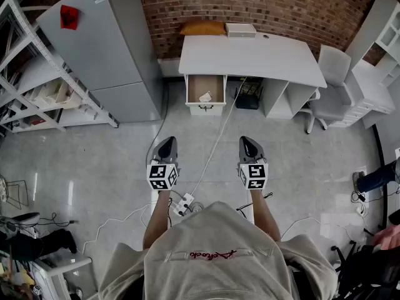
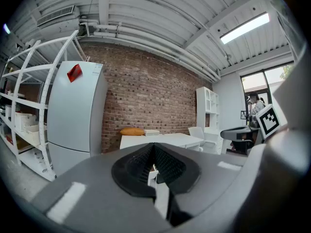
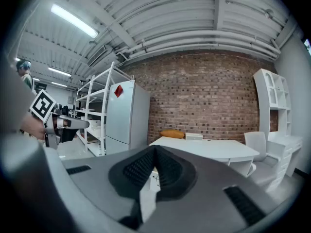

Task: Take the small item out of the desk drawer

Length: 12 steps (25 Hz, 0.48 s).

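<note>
A small pale item (image 1: 205,97) is seen lying on the bottom of the open desk drawer (image 1: 205,109), towards the drawer's front and near its middle. It is too small in the head view for its long axis or its pointing to be made out, and it is not clearly shown in either gripper view. It lies well apart from both grippers, ahead of them across a stretch of bare floor, roughly between their two lines of aim.

The drawer is pulled out from the left end of the white desk (image 1: 250,58), on which an orange cushion (image 1: 203,27) and a white box (image 1: 240,30) are set against the brick wall.

The left gripper (image 1: 166,140) and the right gripper (image 1: 250,140) are held side by side, close to level, aimed towards the desk. In each gripper view the ribbed pads are seen pressed together with nothing between them: left (image 2: 154,152), right (image 3: 155,154).

A white cable (image 1: 215,142) is run over the floor between the grippers to a power strip (image 1: 184,202). A grey refrigerator (image 1: 106,49) stands left of the desk.
</note>
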### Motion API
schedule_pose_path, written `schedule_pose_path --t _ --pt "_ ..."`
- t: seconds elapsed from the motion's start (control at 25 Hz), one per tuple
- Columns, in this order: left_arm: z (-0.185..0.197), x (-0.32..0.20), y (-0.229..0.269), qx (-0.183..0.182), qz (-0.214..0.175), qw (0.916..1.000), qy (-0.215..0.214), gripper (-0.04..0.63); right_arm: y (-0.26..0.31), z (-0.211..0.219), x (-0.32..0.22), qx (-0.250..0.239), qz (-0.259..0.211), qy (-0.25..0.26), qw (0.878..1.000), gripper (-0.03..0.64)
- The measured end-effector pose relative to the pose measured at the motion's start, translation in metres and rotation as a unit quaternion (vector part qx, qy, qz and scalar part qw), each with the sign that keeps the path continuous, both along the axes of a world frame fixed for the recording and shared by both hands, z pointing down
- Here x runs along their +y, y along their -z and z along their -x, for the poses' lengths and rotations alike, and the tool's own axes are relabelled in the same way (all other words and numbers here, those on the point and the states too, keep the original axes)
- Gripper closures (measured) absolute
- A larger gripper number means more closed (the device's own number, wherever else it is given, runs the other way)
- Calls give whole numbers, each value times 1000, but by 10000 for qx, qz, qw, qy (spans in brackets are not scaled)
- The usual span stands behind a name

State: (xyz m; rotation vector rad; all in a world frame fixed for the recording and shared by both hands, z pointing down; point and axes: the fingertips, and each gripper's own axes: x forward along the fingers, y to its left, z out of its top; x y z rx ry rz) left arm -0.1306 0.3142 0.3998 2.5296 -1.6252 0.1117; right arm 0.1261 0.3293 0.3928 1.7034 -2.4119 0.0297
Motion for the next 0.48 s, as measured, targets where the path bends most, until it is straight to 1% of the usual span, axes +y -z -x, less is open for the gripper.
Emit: schedule_pose_path --t 0.12,0.48 --pt "-5 2 -1 9 20 10000 -23 586 -2 0 1 82 13 78 9999 606" --pt "-23 8 2 -61 -5 10000 21 586 -2 -18 3 -60 -11 127 9999 606"
